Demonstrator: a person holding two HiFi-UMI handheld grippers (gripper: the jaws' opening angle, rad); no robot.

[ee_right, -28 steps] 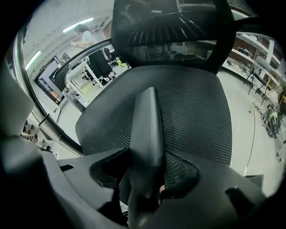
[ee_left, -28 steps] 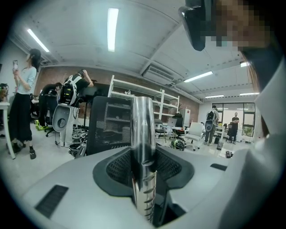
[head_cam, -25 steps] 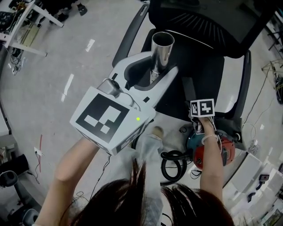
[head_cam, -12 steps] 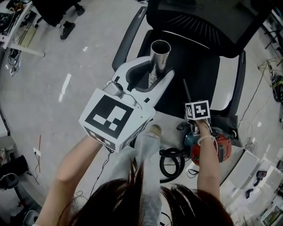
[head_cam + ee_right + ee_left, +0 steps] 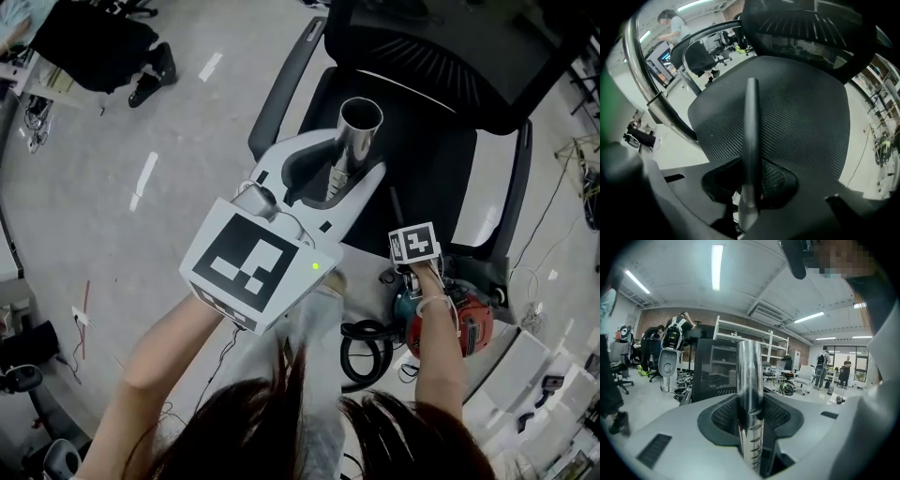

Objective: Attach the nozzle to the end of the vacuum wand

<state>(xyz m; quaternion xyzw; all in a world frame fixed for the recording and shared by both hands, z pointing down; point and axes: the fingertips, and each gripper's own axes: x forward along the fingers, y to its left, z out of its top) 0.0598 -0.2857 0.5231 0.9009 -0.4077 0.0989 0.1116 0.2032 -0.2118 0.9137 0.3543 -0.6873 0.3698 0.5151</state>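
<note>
Now left gripper (image 5: pixel 330 180) clamped on wand (image 5: pixel 350 152), open end up over chair (image 5: pixel 427 141). Right gripper (image 5: pixel 750 190) jaws just closed, gripping nozzle (image 5: pixel 751 131). Nozzle right of wand mouth, apart; right hand brings it.

The vacuum wand (image 5: pixel 359 127) is mirror-bright silver and the nozzle (image 5: pixel 751 136) black. The left gripper (image 5: pixel 337 180) is white, its cube patterned in black-and-white squares. At four o'clock sits a red-and-teal canister (image 5: pixel 469 323). The chair (image 5: pixel 422 141) is black mesh.
</note>
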